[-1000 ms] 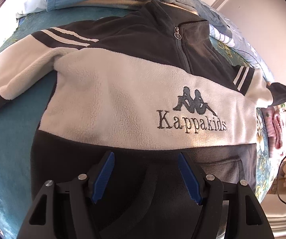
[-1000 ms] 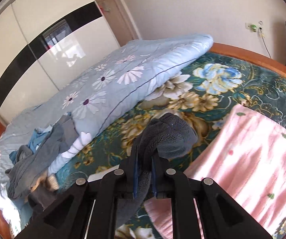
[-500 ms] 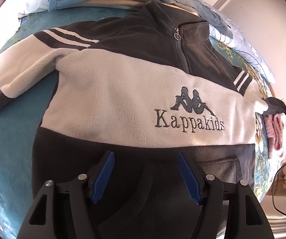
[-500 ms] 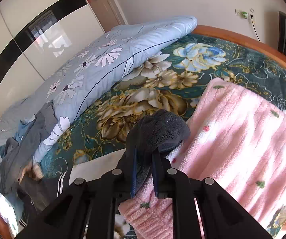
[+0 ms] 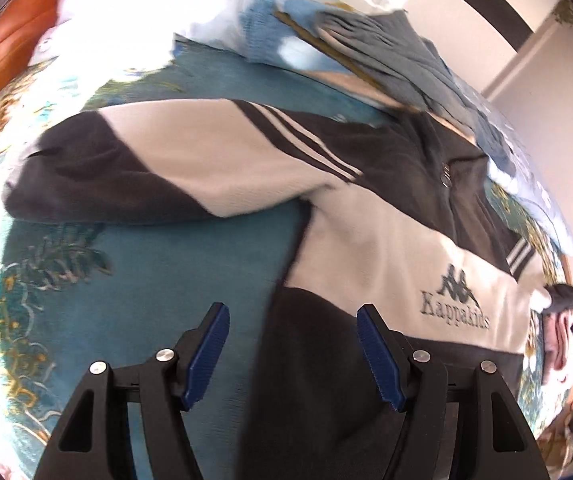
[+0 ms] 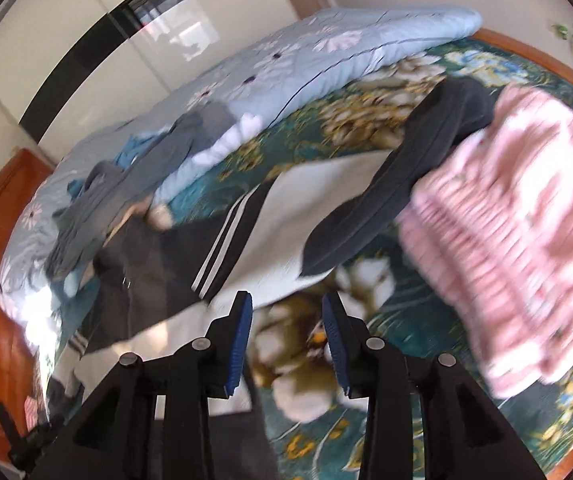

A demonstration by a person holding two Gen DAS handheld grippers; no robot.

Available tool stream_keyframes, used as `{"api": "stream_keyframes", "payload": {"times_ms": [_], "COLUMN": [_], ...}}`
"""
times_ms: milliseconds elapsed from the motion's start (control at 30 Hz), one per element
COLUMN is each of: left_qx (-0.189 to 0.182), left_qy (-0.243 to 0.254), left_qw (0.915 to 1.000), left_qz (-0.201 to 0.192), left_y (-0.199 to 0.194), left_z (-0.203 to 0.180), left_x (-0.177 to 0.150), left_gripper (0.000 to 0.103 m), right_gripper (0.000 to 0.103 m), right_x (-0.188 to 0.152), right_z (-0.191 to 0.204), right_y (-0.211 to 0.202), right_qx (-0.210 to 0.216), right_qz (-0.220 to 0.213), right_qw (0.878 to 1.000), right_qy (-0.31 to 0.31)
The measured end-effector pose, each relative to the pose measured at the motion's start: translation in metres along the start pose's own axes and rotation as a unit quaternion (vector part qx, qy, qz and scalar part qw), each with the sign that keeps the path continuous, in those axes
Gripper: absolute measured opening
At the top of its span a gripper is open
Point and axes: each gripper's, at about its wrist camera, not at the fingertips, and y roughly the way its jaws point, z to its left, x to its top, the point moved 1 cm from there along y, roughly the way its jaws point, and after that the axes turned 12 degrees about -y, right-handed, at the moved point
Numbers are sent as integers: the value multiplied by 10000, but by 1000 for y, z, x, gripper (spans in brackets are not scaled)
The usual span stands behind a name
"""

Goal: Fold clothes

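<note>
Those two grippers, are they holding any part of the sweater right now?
No. The left gripper and right gripper are both open with nothing between the fingers; the sweater lies spread on the bed, its sleeve cuff loose.

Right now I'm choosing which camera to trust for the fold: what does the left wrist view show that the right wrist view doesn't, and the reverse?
Only the left wrist view shows the logo on the fleece's chest and its outstretched sleeve, with the left gripper open above the hem.

Only the right wrist view shows the pink blanket, the dark cuff lying against it, and the right gripper, open and empty.

Both show the fleece, the floral bedspread and the blue quilt.
</note>
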Motion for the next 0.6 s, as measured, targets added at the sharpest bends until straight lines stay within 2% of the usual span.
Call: {"api": "stream_keyframes", "payload": {"times_ms": [67,167,200,333,467,600], "left_qx": [70,-219,-308,-655,-783,-1110], "left_qy": [-418,-829,-796,-516,23,93], "left_qw": [9991,9958,9952,9906,9894,9813], "left_qz": [-80,320,481,1080,1220,1569], "left_y": [-4,3,7,22,24,29], "left_z": [28,55,56,47,29,23], "left_x": [11,5,-1,-33,-53,-65], "left_gripper": [72,72,72,72,72,72], "right_gripper": [38,38,38,38,38,38], "right_x": [-26,-63,-75,-101,-115,-131], "right_z": [21,28,24,12,18,29], "right_y": [19,42,45,33,27,25], "right_qx": [209,396,367,573,733,1050], "right_qz": [385,943,1063,1053,1232,1366], "right_qw": [9989,9947,9937,9922,9895,9850], "right_qy": [-166,-99,-20,355,186,31]}}
